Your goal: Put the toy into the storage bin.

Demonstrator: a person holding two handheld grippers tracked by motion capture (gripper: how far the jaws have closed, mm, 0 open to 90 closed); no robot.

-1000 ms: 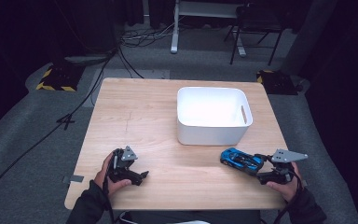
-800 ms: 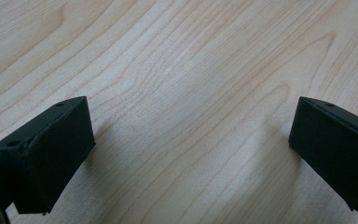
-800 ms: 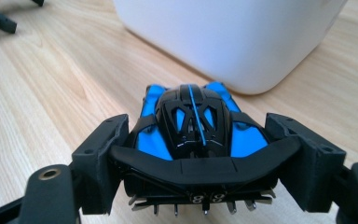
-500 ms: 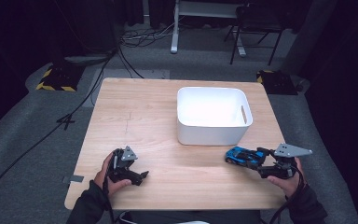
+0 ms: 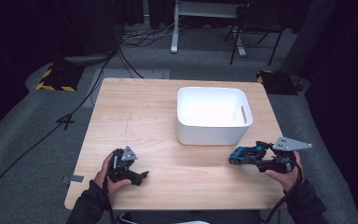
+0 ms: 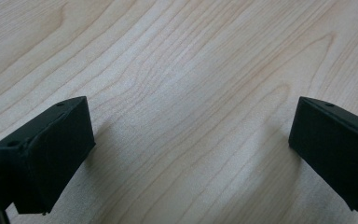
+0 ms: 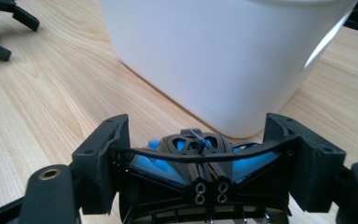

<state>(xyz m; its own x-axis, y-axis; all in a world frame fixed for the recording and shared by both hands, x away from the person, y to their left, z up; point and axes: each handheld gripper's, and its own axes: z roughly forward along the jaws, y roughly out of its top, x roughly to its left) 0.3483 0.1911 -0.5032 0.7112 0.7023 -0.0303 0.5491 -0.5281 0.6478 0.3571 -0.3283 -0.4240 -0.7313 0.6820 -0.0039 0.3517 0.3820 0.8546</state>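
Note:
A blue and black toy car (image 5: pixel 243 153) hangs just in front of the white bin (image 5: pixel 212 133), near its right corner. My right gripper (image 5: pixel 260 157) is shut on the car's rear. In the right gripper view the car (image 7: pixel 191 156) sits between the two jaws of that gripper (image 7: pixel 203 175), its rear wing spanning them, with the bin wall (image 7: pixel 214 56) close ahead. My left gripper (image 5: pixel 140 176) rests on the table (image 5: pixel 135 107) at the front left, open. Its own view has that gripper (image 6: pixel 191 149) with jaws wide apart over bare wood.
The bin looks empty inside. The table's front and right edges lie close to the right hand. The left gripper (image 7: pixel 4 28) appears far off in the right gripper view. Cables and a chair stand on the floor beyond the table.
My right gripper has carried the toy car slightly to the right and farther from the front edge, nearer the bin. The left gripper has stayed put.

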